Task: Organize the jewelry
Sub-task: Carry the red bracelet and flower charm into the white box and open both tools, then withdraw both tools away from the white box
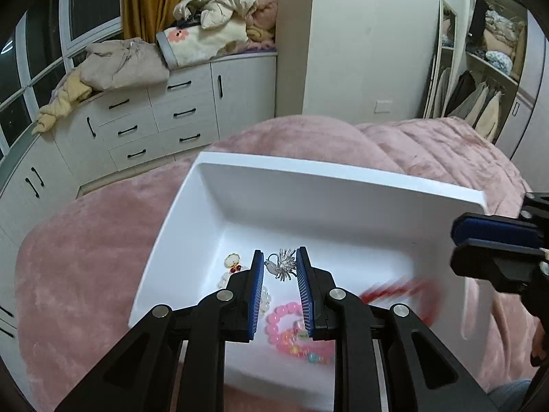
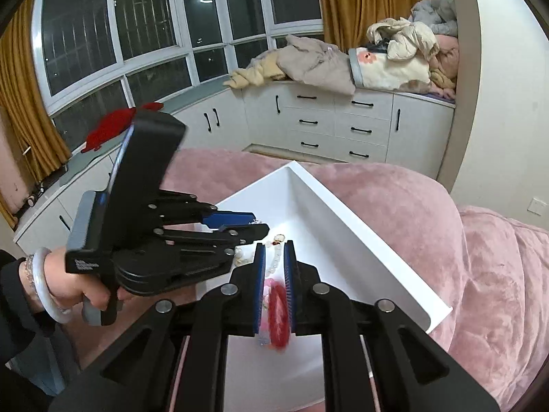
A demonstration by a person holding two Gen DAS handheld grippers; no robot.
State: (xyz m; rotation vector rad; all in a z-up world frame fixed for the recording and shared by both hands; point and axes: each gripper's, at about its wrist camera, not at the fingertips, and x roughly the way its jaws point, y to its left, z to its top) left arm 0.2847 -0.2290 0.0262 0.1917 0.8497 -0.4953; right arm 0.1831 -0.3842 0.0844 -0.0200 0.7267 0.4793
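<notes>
Left tool gapes over the silver brooch; right tool, seemingly pinching the blurred red bracelet, should lower it gently into the white tray.

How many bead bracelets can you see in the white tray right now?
3: pink bracelet by the left gripper, blurred red bracelet at the tray's right, whitish bead strand partly behind the left finger. More may be hidden.

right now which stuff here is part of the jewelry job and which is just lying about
Part of the job:
- white tray
- silver brooch
- pink bead bracelet
- red bracelet (blurred)
- left hand-held gripper
- right hand-held gripper

Lying about:
- pink blanket
- clothes heap
- white drawers
</notes>
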